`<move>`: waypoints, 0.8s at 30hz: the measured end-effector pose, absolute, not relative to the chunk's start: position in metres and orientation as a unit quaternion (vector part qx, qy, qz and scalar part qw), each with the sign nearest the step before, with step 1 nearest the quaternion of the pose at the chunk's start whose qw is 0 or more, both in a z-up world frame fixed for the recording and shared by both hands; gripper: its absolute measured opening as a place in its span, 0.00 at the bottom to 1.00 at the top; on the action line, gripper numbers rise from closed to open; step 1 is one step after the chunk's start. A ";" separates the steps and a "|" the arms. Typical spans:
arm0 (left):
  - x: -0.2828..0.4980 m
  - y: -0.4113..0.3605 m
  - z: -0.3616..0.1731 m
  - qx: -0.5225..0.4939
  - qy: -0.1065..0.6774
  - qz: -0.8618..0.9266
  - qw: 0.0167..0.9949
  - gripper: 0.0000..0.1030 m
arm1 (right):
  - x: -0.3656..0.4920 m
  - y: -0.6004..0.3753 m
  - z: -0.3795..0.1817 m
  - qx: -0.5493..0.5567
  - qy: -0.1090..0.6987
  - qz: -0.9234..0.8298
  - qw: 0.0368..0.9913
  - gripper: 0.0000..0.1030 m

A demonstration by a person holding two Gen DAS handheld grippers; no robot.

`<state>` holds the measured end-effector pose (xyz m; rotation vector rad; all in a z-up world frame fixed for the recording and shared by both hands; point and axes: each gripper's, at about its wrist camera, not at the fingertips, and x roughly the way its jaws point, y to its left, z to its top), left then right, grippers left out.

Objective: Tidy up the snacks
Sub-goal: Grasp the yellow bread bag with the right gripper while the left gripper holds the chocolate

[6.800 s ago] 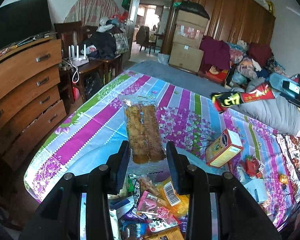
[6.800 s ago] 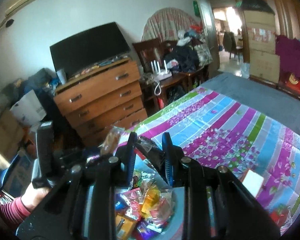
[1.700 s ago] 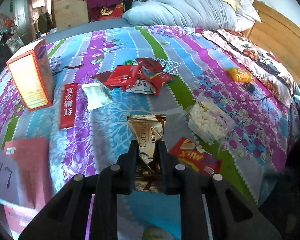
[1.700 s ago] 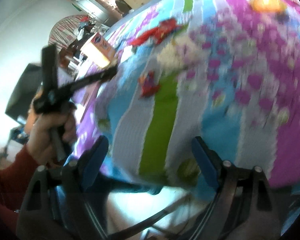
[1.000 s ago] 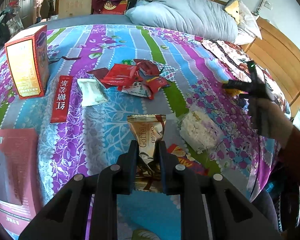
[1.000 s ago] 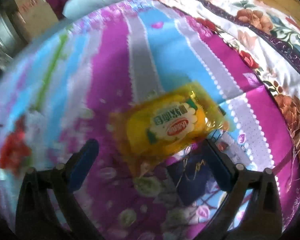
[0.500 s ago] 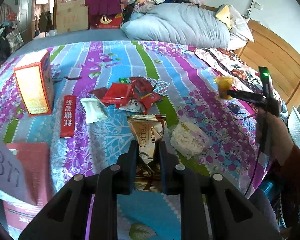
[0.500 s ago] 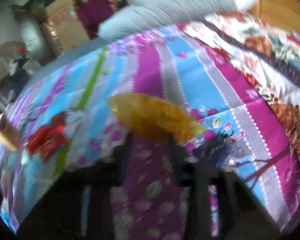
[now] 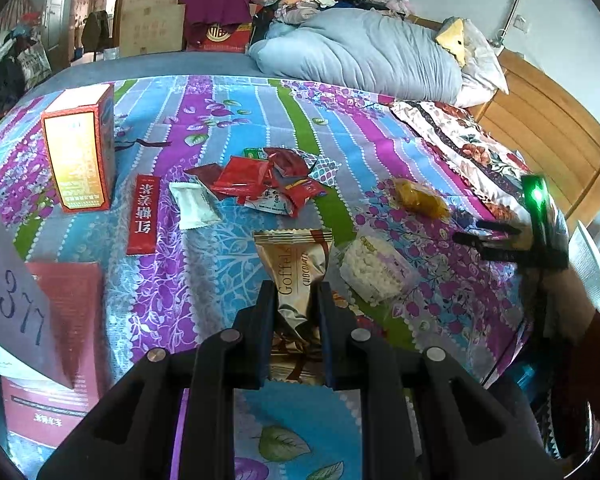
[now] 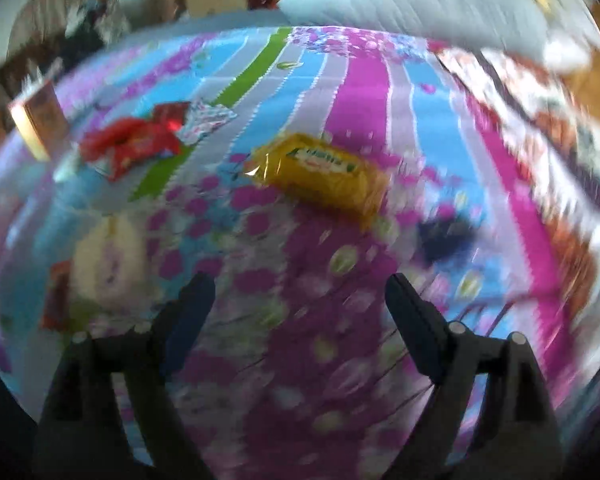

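On the striped bedspread (image 9: 236,120), your left gripper (image 9: 294,300) pinches a gold chocolate pouch (image 9: 294,264) by its lower half, fingers pressed tight against the foil, the pouch held upright above the cover. Your right gripper (image 10: 298,296) has its jaws just sprung apart and stands spread wide with nothing between the fingers; the yellow snack pack (image 10: 320,174) lies loose on the purple flowers ahead of it, well clear of both tips. Left of it sit the white puffed-rice packet (image 9: 374,270), the heap of red wrappers (image 9: 260,178), a white sachet (image 9: 194,204), the red strip box (image 9: 144,214) and the orange carton (image 9: 80,148) standing on end. The right wrist view is smeared by motion, so a fast reach now risks clipping the yellow pack and sliding it toward the bed's edge. The slick foil could slip from your left grip, since only its crumpled base is clamped. The soft bedding may also let the upright carton topple if you nudge it.
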<state>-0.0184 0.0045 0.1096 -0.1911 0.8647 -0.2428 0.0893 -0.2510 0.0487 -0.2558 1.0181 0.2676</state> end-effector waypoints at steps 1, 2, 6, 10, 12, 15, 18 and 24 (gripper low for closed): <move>-0.016 0.005 0.108 -0.097 0.418 -0.119 0.895 0.19 | 0.102 -0.247 0.049 -0.141 0.489 0.135 0.850 0.85; -0.015 0.005 0.107 -0.099 0.418 -0.120 0.895 0.19 | 0.113 -0.245 0.050 -0.160 0.489 0.140 0.846 0.85; -0.009 0.003 0.105 -0.100 0.422 -0.126 0.892 0.19 | 0.159 -0.226 0.036 -0.252 0.520 0.178 0.796 0.86; -0.009 0.000 0.104 -0.097 0.424 -0.133 0.890 0.19 | 0.185 -0.218 0.005 -0.292 0.564 0.221 0.740 0.83; -0.008 -0.002 0.103 -0.097 0.426 -0.134 0.889 0.19 | 0.189 -0.219 -0.003 -0.278 0.572 0.232 0.736 0.76; -0.008 -0.004 0.104 -0.098 0.426 -0.134 0.889 0.19 | 0.188 -0.233 0.001 -0.197 0.567 0.233 0.765 0.56; -0.009 -0.003 0.111 -0.095 0.419 -0.134 0.893 0.19 | 0.174 -0.243 0.009 -0.140 0.556 0.231 0.786 0.52; -0.018 0.007 0.128 -0.099 0.400 -0.117 0.904 0.19 | 0.124 -0.252 0.061 -0.022 0.500 0.217 0.838 0.51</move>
